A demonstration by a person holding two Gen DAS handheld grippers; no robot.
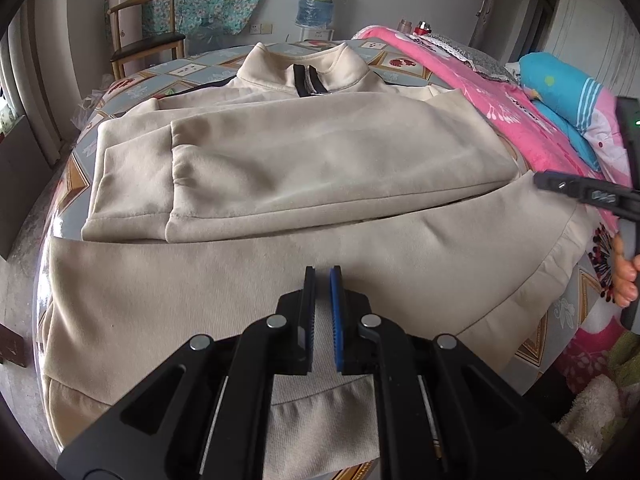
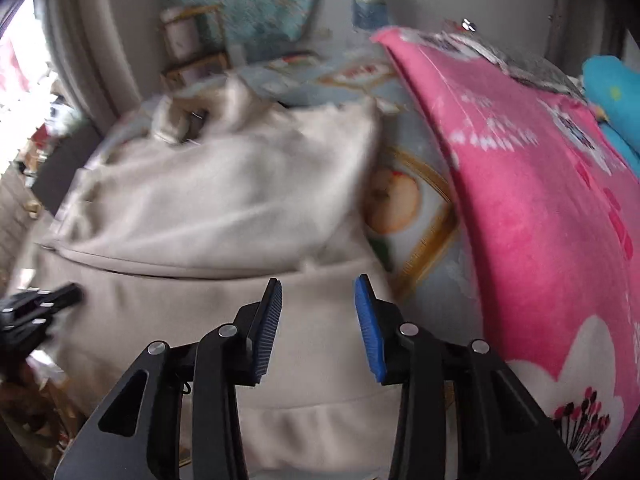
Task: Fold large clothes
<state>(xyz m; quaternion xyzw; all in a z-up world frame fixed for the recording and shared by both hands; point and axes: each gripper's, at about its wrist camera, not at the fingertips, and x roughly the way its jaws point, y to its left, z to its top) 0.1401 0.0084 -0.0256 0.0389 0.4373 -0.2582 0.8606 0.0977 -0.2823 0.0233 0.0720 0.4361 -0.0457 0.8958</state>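
A cream zip-collar sweatshirt [image 1: 280, 152] lies face up on the bed, collar at the far end. Both sleeves are folded across its chest. My left gripper [image 1: 322, 280] hovers over the lower body near the hem, jaws shut with only a thin slit and no cloth in them. In the blurred right wrist view, my right gripper [image 2: 318, 296] stands open above the right part of the sweatshirt [image 2: 224, 208], nothing between its pads. One of its fingers [image 1: 580, 191] shows at the right edge of the left wrist view, held by a hand [image 1: 626, 280].
A pink flowered blanket [image 1: 520, 120] lies bunched along the sweatshirt's right side, with a blue pillow [image 1: 568, 88] beyond it. The patterned bed sheet [image 1: 192, 70] shows around the collar. A wooden chair [image 1: 140, 36] and a water bottle [image 1: 318, 4] stand by the far wall.
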